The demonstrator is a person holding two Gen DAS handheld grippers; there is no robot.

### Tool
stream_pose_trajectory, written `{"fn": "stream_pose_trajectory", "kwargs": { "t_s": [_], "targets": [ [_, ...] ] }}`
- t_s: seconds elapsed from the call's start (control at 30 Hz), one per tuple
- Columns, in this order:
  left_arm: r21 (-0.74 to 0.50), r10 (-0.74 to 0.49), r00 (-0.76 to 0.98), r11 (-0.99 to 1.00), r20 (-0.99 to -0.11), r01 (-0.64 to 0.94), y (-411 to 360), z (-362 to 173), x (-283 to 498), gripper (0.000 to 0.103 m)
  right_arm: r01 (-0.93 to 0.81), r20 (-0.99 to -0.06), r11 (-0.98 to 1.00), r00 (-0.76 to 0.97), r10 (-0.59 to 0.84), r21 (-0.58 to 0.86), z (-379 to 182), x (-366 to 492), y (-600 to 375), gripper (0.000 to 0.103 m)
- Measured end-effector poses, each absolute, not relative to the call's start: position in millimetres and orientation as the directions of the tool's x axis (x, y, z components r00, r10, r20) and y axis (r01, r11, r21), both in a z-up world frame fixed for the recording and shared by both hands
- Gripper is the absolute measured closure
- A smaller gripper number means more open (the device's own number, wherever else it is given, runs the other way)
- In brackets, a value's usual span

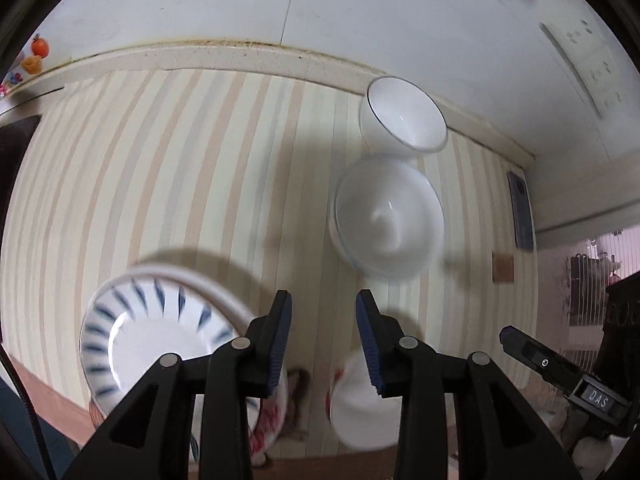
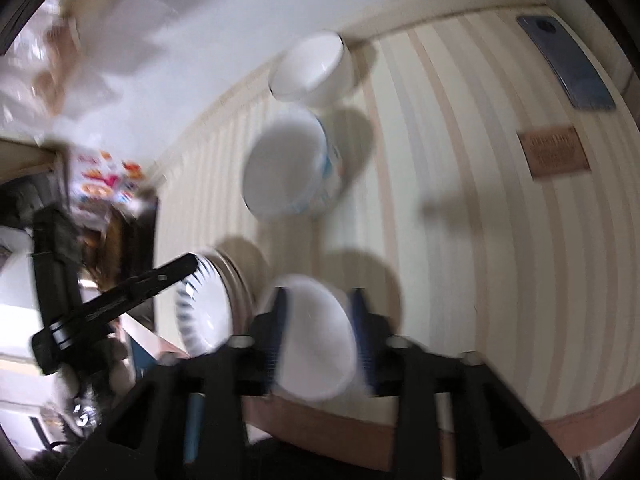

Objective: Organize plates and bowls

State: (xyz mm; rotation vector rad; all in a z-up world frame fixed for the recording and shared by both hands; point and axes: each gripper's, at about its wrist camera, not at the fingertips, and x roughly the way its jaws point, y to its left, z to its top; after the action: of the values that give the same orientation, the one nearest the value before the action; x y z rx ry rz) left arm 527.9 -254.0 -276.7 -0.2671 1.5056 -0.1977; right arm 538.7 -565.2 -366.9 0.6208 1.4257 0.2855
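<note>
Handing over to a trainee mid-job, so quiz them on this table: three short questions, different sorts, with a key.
1. True or false: the phone lies on the striped cloth, off every dish.
2. How many white bowls stand beyond the left claw?
3. The plate has a rim pattern of: A red dots, B blue dashes, C green checks.
Key: 1 true; 2 two; 3 B.

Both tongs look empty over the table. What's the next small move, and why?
Probably lower the right tongs onto the rim of the small white bowl and close. It sits alone near the table's front edge, framed between the parted pads, while the blue-banded bowl and the far white bowl stand together farther back. The view is blurred, so go slowly.
</note>
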Motion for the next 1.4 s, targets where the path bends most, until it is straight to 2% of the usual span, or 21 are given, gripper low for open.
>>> {"fn": "stream_pose_trajectory", "kwargs": {
  "t_s": [0.33,0.7,0.77,0.83,0.9,1.0,1.4],
  "targets": [
    [-0.305,-0.307,-0.063,0.952,-0.95,-0.034,-279,-333,588,0.072,0.188,-0.855,0.835,0.165,0.492,0.517,-406,616,-543,0.055],
    [-0.319,-0.314,-0.138,0.947,-0.939,0.019,-297,-372,598,0.073,0.213,-0.892,0.866,0.093,0.443,0.452,-451,651,-527,0.056],
    [-0.333,-0.327,-0.145,0.943,-0.934,0.015,-300,-376,597,0.078,0.217,-0.894,0.868,0.082,0.44,0.447,-456,653,-526,0.057],
    [-0.335,-0.33,-0.14,0.942,-0.934,0.015,-301,-377,597,0.078,0.225,-0.895,0.867,0.074,0.44,0.444,-460,652,-526,0.065],
    [-0.334,-0.329,-0.136,0.942,-0.935,0.021,-302,-376,596,0.078,0.223,-0.893,0.866,0.066,0.445,0.448,-462,651,-524,0.079],
    [-0.333,-0.327,-0.134,0.943,-0.935,0.025,-302,-376,595,0.078,0.211,-0.9,0.876,0.075,0.429,0.435,-463,650,-521,0.084],
    [-0.326,-0.319,-0.1,0.944,-0.942,0.058,-301,-348,578,0.078,0.153,-0.904,0.892,0.12,0.409,0.424,-442,641,-515,0.086]
  ]
}}
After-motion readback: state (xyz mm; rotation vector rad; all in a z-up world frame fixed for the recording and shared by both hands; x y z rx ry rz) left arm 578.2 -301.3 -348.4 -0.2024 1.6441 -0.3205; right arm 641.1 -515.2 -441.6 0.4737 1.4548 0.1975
